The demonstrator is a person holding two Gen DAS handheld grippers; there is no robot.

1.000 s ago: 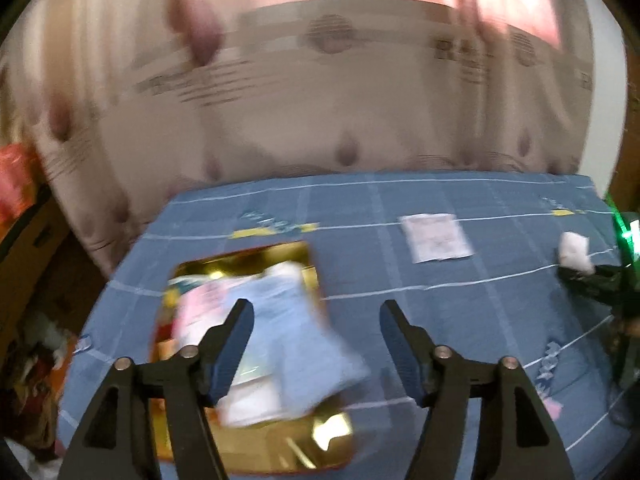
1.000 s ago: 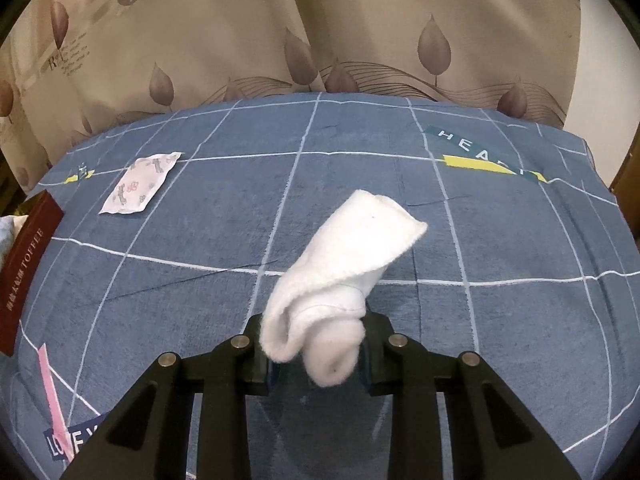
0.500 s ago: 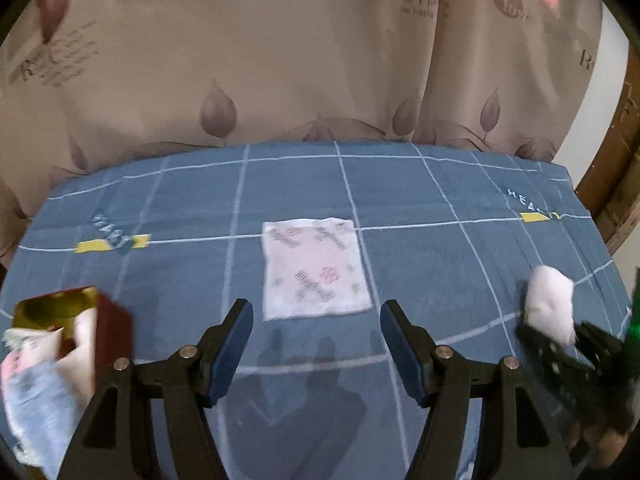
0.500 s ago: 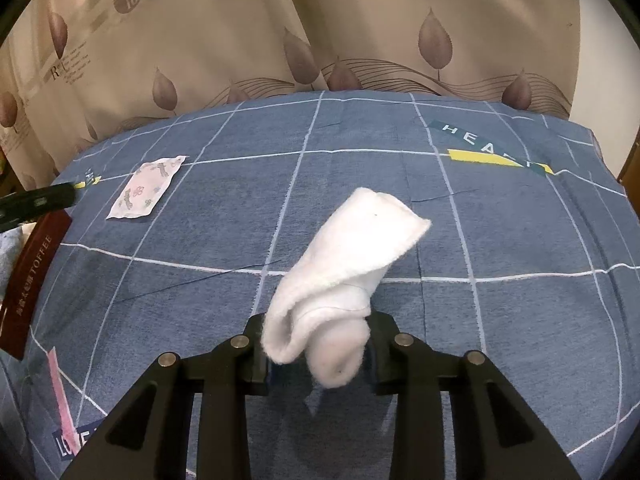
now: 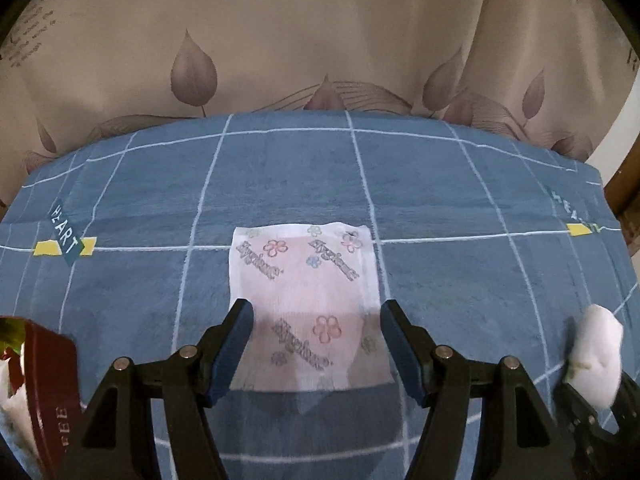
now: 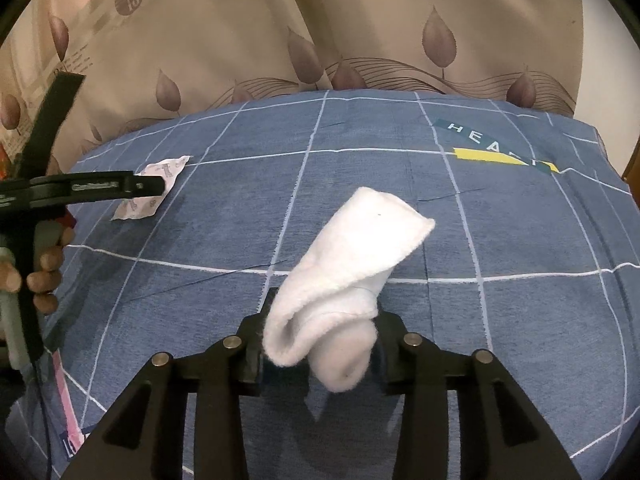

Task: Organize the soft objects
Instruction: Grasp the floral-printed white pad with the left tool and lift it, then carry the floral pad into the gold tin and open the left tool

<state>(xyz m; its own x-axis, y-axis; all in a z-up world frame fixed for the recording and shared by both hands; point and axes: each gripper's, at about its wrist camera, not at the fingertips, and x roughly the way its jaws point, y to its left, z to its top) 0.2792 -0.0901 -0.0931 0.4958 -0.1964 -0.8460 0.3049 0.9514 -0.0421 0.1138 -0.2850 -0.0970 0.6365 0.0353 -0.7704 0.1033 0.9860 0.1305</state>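
In my left wrist view, the left gripper (image 5: 316, 344) stood with its jaws spread wide and nothing between them, hovering over the packet (image 5: 306, 304), a flat white wrapper printed with flowers and lettering. The packet lay flat on the blue checked blanket (image 5: 280, 184) in the centre of the frame, its near half showing in the gap between the two fingers and its far half stretching up beyond the tips; I could not tell whether the fingers touched it or the blanket. At the lower left edge sat the corner of a dark red box (image 5: 48, 364) with pale cloth showing at its rim. At the lower right edge I could see the sock (image 5: 596, 360) in the other claw. In my right wrist view, the right gripper (image 6: 320, 350) was pinching that white sock (image 6: 352, 272) by its rolled cuff end, low in the centre of the frame, with the rest of the sock rising up and to the right past the fingertips, above the blanket (image 6: 400, 184). At the left edge the left gripper (image 6: 148, 184) reached in over the packet (image 6: 158, 188), in the upper left of the frame. A beige leaf-print curtain (image 6: 320, 20) filled the top.
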